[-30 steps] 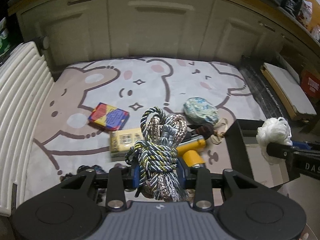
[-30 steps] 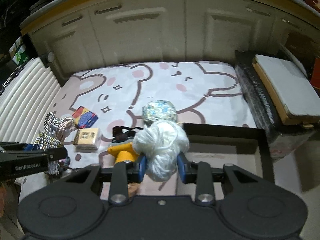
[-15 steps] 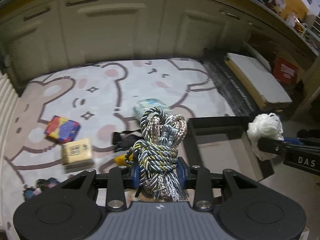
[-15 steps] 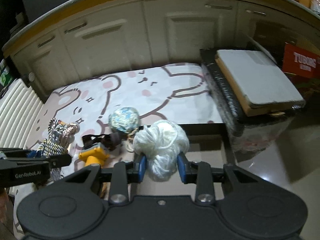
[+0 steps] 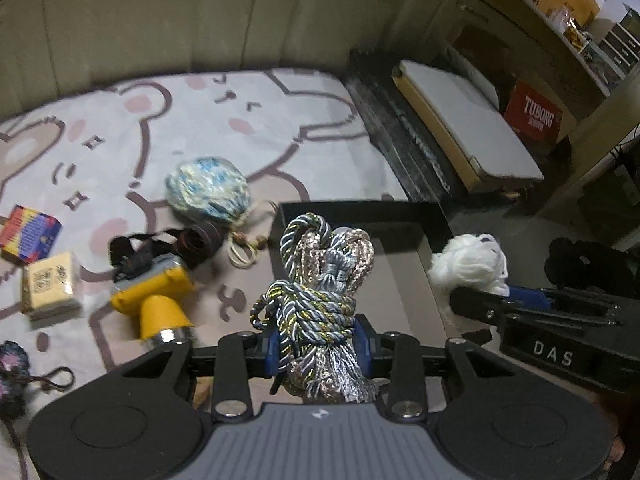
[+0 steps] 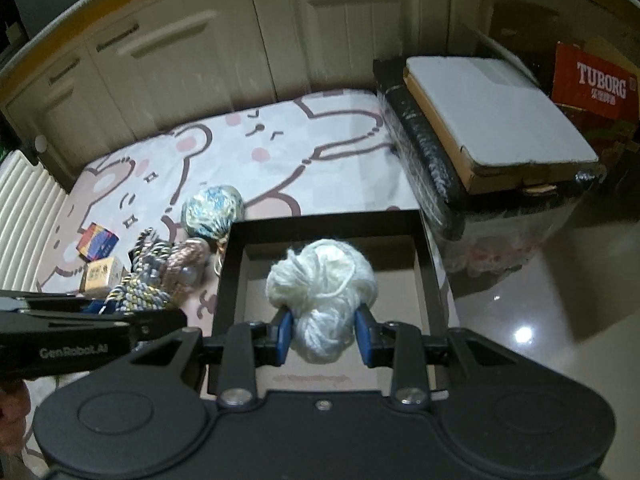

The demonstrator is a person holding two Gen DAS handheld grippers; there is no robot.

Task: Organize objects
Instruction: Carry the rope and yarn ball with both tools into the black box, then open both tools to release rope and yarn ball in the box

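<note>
Over the black box (image 6: 424,252), centre frame: right tool (image 6: 323,334) clamps the white yarn ball (image 6: 322,280). Left tool (image 5: 316,346) pinches the braided cord bundle (image 5: 316,280) at the box's left rim. Risk: soft yarn slips out early, or loose cord tails snag the rim and land on the bear-print mat (image 5: 240,120).

1. "TUBORG" in white capitals stands on the red cardboard box (image 6: 595,82), far ahead and to the right of the right gripper; the smaller line of characters under it is too small to read.
2. "DAS" in pale letters stands on the black body of the right gripper (image 5: 554,347).
3. "GenRobot.AI" stands on the black body of the left gripper (image 6: 74,350).
</note>
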